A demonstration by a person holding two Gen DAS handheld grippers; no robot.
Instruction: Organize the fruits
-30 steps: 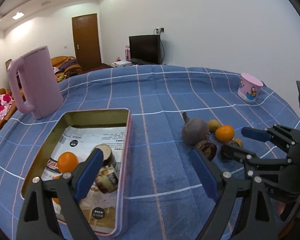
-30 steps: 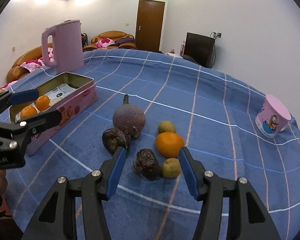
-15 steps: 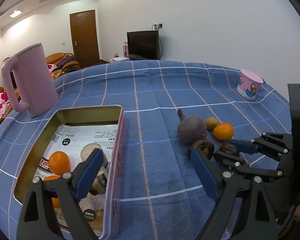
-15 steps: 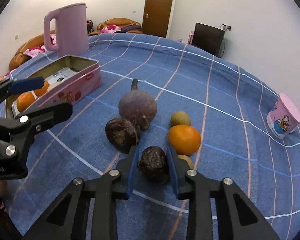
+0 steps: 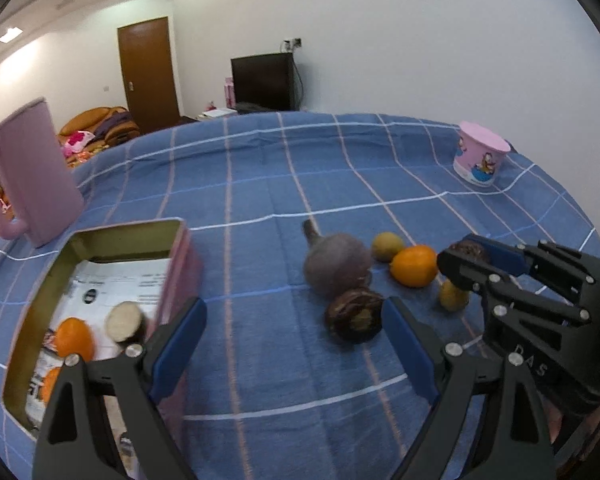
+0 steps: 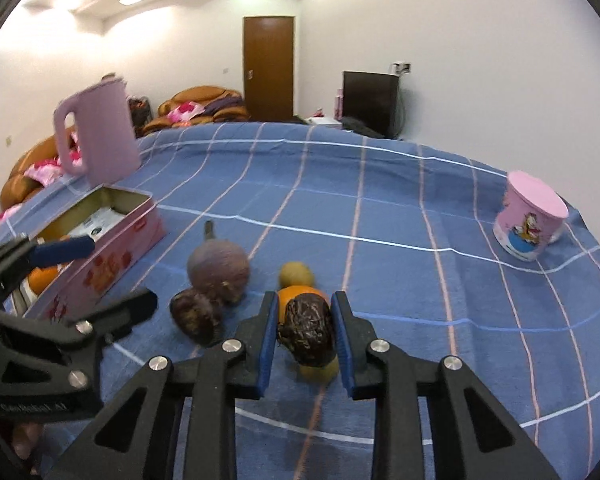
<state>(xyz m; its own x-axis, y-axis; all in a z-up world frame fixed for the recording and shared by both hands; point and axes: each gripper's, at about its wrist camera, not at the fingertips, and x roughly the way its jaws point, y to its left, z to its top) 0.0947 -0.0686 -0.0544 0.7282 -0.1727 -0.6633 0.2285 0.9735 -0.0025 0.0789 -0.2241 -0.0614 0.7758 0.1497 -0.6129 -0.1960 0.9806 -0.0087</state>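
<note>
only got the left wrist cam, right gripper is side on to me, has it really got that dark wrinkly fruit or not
observer: yes. The right wrist view shows the right gripper with both blue pads pressed on the sides of the dark wrinkled fruit.
operator: ok, the tin side is a blur here, anything on it
observer: the pink tin has red pictures along its long outer side. I cannot read what they show.
</note>
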